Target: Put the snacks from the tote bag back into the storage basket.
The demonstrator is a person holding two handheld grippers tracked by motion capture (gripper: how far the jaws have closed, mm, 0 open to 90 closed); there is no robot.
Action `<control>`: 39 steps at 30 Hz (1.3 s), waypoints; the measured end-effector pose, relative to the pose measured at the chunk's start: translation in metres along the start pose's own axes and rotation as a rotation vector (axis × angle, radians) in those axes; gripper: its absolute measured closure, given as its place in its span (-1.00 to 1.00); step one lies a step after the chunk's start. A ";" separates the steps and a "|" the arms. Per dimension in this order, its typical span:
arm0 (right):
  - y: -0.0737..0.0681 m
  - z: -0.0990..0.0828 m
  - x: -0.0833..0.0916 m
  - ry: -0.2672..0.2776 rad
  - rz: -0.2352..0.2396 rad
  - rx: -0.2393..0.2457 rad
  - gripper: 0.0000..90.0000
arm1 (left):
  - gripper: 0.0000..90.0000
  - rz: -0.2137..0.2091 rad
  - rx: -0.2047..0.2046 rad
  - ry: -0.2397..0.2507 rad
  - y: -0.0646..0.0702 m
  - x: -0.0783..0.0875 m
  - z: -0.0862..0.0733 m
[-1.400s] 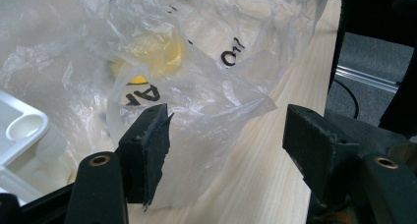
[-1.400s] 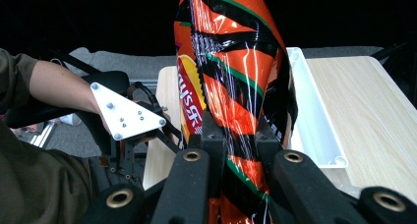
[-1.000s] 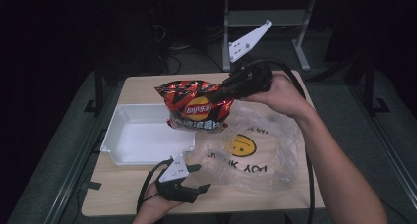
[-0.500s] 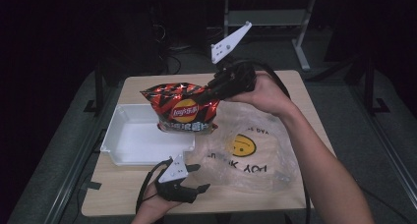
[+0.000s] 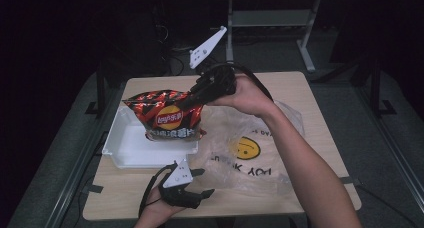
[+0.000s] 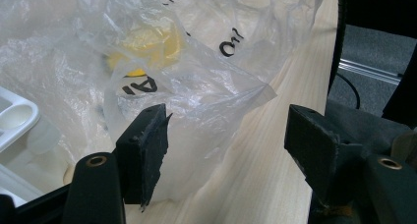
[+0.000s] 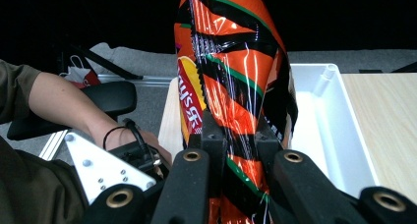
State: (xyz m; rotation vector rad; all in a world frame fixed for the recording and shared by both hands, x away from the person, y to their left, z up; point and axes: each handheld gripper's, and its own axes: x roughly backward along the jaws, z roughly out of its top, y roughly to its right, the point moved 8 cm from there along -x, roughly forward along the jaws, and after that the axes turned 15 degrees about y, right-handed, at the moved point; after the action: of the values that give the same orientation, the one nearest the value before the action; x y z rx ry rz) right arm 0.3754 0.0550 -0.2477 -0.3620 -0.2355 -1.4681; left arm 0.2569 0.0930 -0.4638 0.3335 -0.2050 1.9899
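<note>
since a second ago, the right tool (image 5: 192, 95) carried the chip bag (image 5: 170, 119) leftward over the white tray (image 5: 120, 150).

The right gripper (image 5: 192, 95) is held up high, its arm stretched forward — its jaws are pinched tight on something thin. The left gripper (image 5: 200, 183) is kept low at the near edge — its jaws are spread wide, nothing squeezed between them.

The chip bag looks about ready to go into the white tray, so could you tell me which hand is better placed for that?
Right: its claw grips the chip bag above the white tray.
</note>
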 end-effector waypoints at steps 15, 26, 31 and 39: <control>0.012 -0.015 -0.027 -0.019 0.025 -0.053 0.82 | -0.27 0.002 0.018 0.019 0.003 -0.001 0.001; 0.026 -0.025 -0.045 -0.030 0.035 -0.078 0.82 | -0.28 -0.005 0.007 0.011 0.002 -0.003 0.001; 0.031 -0.033 -0.052 -0.030 0.040 -0.093 0.82 | -0.28 -0.007 0.012 0.020 0.004 -0.004 0.002; 0.037 -0.041 -0.062 -0.032 0.049 -0.117 0.82 | -0.28 -0.012 0.018 0.006 0.004 -0.003 0.001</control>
State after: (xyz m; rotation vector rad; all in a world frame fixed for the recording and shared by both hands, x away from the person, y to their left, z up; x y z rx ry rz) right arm 0.4037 0.0990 -0.3124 -0.4828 -0.1658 -1.4319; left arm 0.2548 0.0883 -0.4643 0.3396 -0.1808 1.9818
